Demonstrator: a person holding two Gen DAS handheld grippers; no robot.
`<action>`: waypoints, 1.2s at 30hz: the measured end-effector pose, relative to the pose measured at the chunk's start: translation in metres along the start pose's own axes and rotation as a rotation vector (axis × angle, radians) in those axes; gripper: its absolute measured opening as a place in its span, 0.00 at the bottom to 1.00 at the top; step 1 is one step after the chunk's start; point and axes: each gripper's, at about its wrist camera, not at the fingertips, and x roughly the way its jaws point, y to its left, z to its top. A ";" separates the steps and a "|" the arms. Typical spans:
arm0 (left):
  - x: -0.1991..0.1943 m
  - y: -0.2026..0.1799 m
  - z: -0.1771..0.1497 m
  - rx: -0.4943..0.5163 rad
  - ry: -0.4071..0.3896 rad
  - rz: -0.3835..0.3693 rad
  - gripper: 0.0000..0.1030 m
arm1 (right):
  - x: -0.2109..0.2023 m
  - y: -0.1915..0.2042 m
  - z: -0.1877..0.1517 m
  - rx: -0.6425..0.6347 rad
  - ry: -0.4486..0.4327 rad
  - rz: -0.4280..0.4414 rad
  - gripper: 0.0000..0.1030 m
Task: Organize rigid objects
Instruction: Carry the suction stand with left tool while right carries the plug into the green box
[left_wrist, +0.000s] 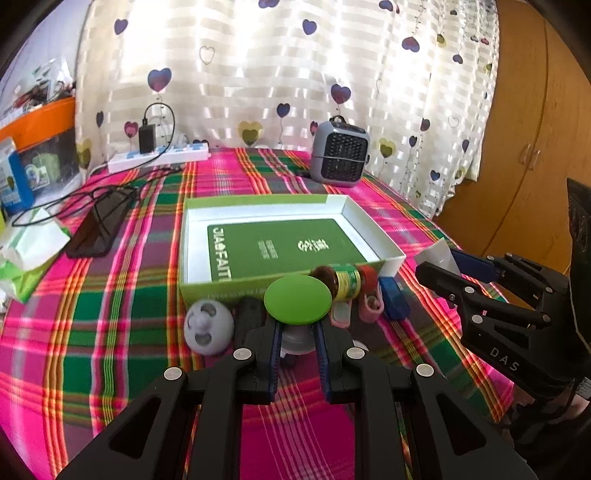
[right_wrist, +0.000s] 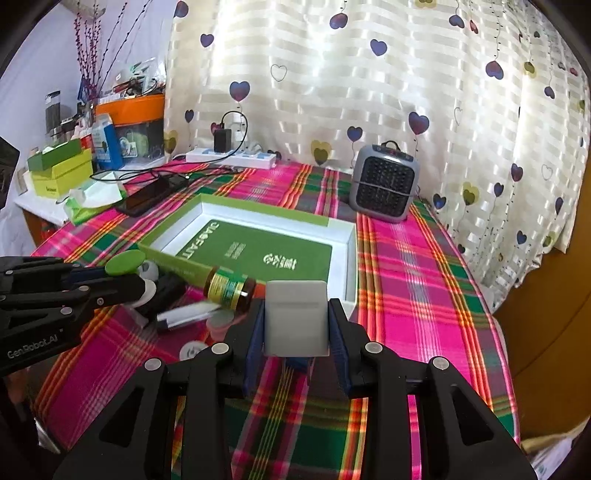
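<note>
**Lifting two small items toward the open box**

Holding a load in each hand, the person has both claws raised over the plaid-covered bench (right_wrist: 424, 266). The left claw (left_wrist: 297, 334) is clamped on the narrow stem under a round green cap (left_wrist: 297, 300), so the disc stands clear above the pads. The right claw (right_wrist: 297, 328) grips a pale grey block (right_wrist: 296, 317) by its two flat sides, jaws part-way apart and pressing on it.

Both pieces look like light, stiff plastic. The block's smooth faces could slide if the squeeze slackens; its mid-height is the sensible place to hold. The capped piece is top-heavy on a thin neck and may swivel.

Just beyond the claws, the shallow white box (right_wrist: 349, 254) lies open with a green booklet (right_wrist: 266, 254) flat inside. Against its near wall lie an amber bottle (right_wrist: 231, 288) on its side, a grey round toy (left_wrist: 209, 326) and a blue piece (left_wrist: 394, 301), all apparently not yet sorted.
</note>
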 end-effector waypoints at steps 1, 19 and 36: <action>0.001 0.000 0.002 0.001 -0.001 0.000 0.16 | 0.001 -0.001 0.002 0.001 -0.001 0.002 0.34; 0.060 0.027 0.061 0.005 0.033 -0.014 0.16 | 0.063 -0.040 0.050 0.107 0.059 0.118 0.34; 0.122 0.051 0.090 0.005 0.093 0.011 0.16 | 0.145 -0.050 0.070 0.108 0.178 0.156 0.34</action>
